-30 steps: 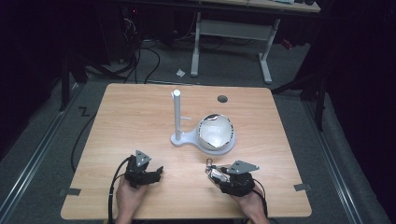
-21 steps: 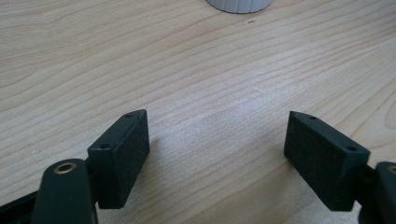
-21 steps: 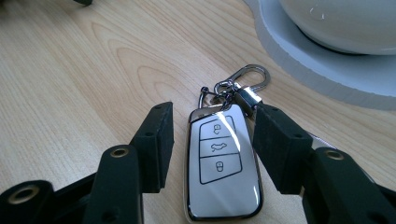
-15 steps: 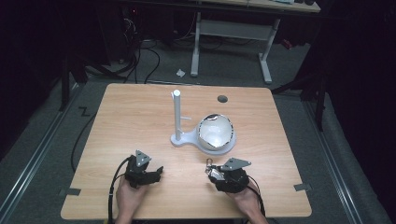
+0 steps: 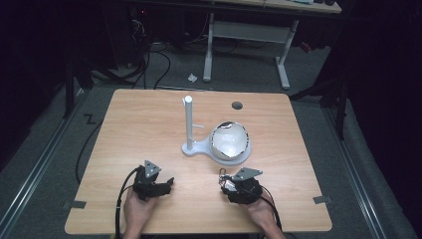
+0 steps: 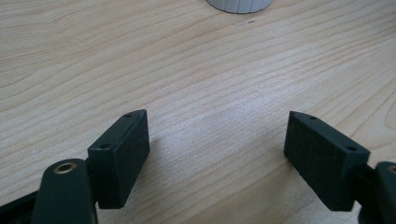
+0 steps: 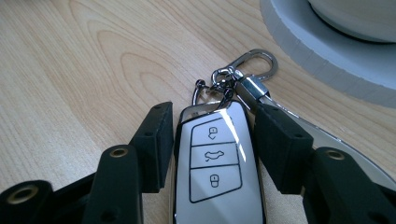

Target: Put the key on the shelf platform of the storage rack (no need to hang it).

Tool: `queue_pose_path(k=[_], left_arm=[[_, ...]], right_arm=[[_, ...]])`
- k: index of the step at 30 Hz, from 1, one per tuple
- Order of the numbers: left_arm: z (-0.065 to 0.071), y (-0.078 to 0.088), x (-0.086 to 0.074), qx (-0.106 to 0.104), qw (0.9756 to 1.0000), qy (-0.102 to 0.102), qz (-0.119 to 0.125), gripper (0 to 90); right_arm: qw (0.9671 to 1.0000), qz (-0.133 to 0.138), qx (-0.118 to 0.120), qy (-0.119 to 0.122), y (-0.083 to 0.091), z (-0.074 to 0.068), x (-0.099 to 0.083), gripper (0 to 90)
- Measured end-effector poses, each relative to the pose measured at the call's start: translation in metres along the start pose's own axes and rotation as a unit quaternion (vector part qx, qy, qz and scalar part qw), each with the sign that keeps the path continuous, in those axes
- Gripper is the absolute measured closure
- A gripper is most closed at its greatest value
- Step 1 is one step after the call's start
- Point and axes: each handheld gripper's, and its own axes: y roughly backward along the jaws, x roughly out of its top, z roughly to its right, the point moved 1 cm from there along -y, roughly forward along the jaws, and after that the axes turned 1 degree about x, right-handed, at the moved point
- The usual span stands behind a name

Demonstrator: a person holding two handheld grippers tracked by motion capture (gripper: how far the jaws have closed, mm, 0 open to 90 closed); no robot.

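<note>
Gripping a car key fob (image 7: 215,163) between its two black jaws, the right gripper (image 7: 212,140) sits low over the table (image 5: 149,124) near the front edge, right of centre; the jaws press on the fob's two long sides, so its three-button face stays turned up and its metal key ring and clasp (image 7: 238,77) project forward, free of the jaws. In the high view the same right gripper (image 5: 230,182) lies just in front of a white stand (image 5: 191,147), whose round base carries an upright post (image 5: 189,122) with a short side peg; a white bowl-like object (image 5: 230,142) rests on the base's right part. Leaving the ring exposed at the leading end is probably deliberate, since a loop held ahead of the jaws could be slipped over the peg, though the peg's exact shape is too small to make out. The left gripper (image 6: 217,149) rests near the front edge, left of centre, its jaws spread wide with nothing between them and bare wood under them; it appears in the high view as well (image 5: 155,183), well apart from the stand. Kept clear in this way, it is judged to be on standby, perhaps to steady the stand's base.
</note>
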Motion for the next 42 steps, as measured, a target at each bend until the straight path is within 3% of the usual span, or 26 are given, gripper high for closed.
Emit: queue_pose_path(k=[9, 17, 28, 42], left_arm=[[0.0, 0.0, 0.0, 0.0, 1.0, 0.0, 0.0, 22.9], [0.0, 0.0, 0.0, 0.0, 1.0, 0.0, 0.0, 22.9], [0.0, 0.0, 0.0, 0.0, 1.0, 0.0, 0.0, 22.9], [0.0, 0.0, 0.0, 0.0, 1.0, 0.0, 0.0, 22.9]], right_arm=[[1.0, -0.002, -0.007, 0.007, -0.001, -0.001, 0.0, 51.0], [0.9999, -0.001, -0.013, -0.001, 0.002, -0.001, 0.001, 51.5], [0.9995, 0.021, -0.006, -0.023, 0.017, 0.005, 0.0, 51.6], [0.9983, 0.05, -0.012, -0.027, 0.046, 0.013, 0.01, 51.6]])
